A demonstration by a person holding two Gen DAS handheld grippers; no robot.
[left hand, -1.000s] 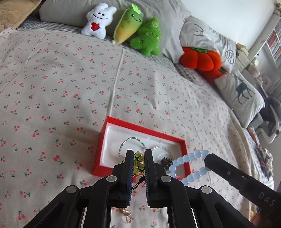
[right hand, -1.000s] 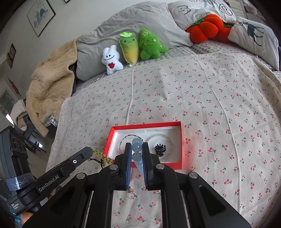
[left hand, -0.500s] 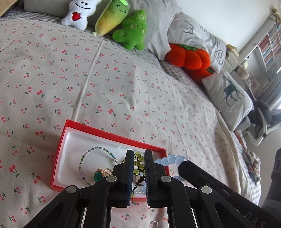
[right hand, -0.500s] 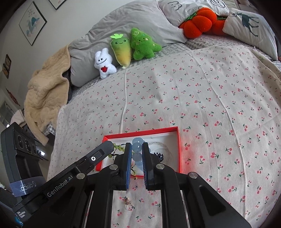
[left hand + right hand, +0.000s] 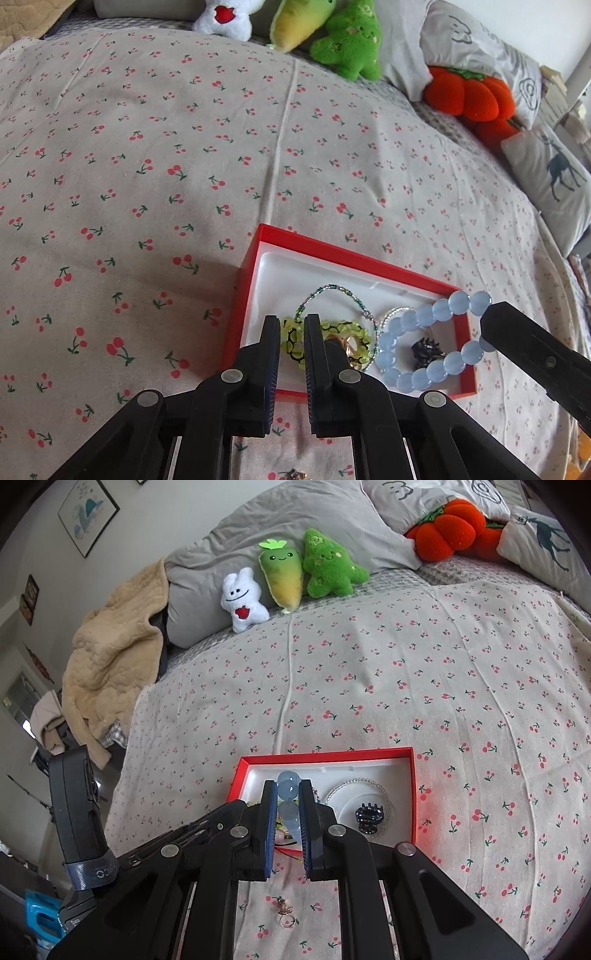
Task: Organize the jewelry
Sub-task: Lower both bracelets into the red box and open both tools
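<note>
Red-walled jewelry box on the bed already holds a beaded necklace and hair claw. My left tool pinches the green bracelet over it; my right tool pinches the blue bead bracelet. An earring is left outside, on the sheet.

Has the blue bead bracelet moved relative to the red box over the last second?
Yes. The blue bead bracelet, shut in the right gripper, now hangs over the red box interior, earlier beyond its near-right corner.

The bed is being occupied by a red jewelry box, plush toys — and a loose trinket.
</note>
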